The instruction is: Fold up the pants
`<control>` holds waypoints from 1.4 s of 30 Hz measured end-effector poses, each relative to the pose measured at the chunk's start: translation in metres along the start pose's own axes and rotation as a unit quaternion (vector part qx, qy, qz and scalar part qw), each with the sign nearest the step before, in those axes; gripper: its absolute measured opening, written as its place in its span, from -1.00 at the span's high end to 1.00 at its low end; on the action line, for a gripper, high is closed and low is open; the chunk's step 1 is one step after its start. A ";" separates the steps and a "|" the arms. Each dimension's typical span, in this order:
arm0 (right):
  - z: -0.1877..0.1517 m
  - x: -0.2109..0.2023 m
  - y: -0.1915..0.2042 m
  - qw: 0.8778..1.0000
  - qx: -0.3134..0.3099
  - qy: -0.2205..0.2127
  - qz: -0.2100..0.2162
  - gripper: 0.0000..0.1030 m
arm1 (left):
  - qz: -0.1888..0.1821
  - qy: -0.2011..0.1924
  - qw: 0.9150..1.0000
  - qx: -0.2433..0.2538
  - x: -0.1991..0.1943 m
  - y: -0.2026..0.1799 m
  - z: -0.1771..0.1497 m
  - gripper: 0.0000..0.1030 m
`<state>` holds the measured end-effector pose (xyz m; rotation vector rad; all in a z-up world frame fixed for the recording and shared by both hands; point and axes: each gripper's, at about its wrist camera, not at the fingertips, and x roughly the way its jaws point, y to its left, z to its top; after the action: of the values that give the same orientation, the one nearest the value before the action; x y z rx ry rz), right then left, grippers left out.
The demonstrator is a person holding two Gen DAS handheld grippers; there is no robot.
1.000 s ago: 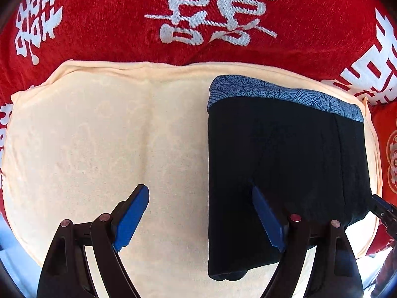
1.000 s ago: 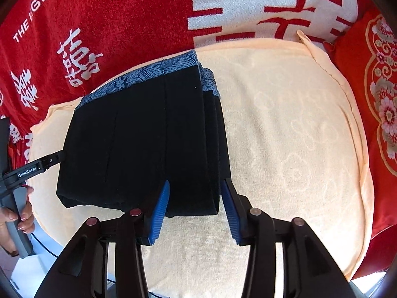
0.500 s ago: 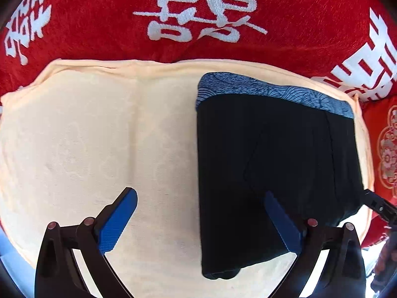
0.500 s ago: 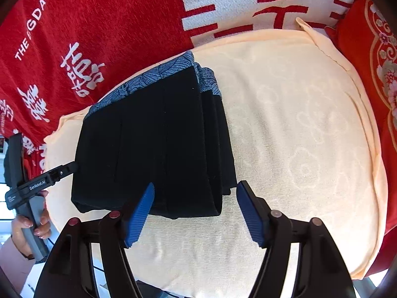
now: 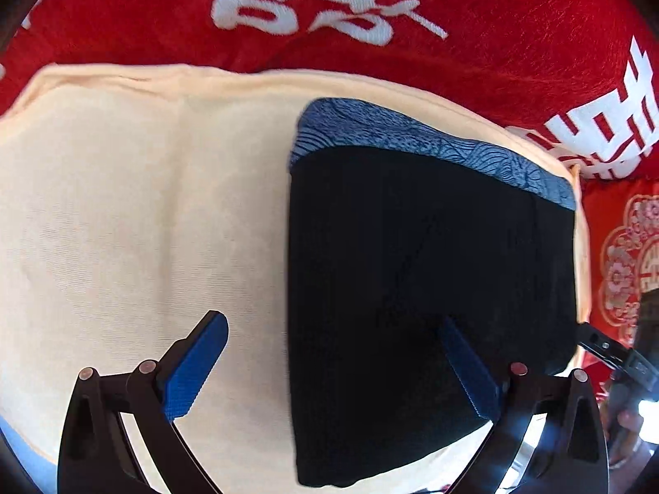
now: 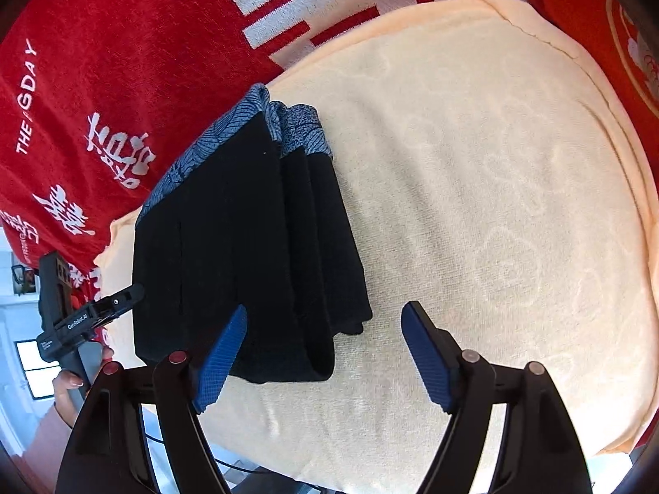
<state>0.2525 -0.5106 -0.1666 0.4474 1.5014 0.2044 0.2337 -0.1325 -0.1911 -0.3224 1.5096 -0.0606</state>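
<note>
The black pants with a blue patterned waistband lie folded in a compact stack on a cream towel. In the right wrist view the pants show several stacked layers. My left gripper is open wide and empty, above the stack's near left edge. My right gripper is open and empty, hovering over the stack's near right corner. The other gripper's tip shows at the edge of each view.
The cream towel covers a cushion on a red blanket with white characters. A red embroidered pillow lies to the right. A window and room floor show at the left of the right wrist view.
Both grippers have opened wider and drawn back a little from the pants. The right gripper, which was closing around the stack's near edge a second ago, has let go. The pants stay put.
</note>
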 end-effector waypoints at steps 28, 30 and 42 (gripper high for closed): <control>0.072 0.074 -0.026 0.966 -0.036 0.106 0.235 -0.60 | -0.120 0.043 0.990 0.064 0.049 -0.015 0.039 -1.00; 0.073 0.074 -0.024 0.967 -0.033 0.110 0.227 -0.60 | -0.114 0.038 0.991 0.062 0.048 -0.015 0.038 -1.00; 0.061 0.052 -0.012 0.973 -0.010 0.088 0.215 0.18 | -0.062 -0.048 0.996 0.048 -0.007 -0.032 0.005 -0.31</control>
<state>0.3151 -0.5101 -0.2188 0.7526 1.5578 0.6131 0.2437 -0.1606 -0.1760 -0.3371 1.3847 -0.2127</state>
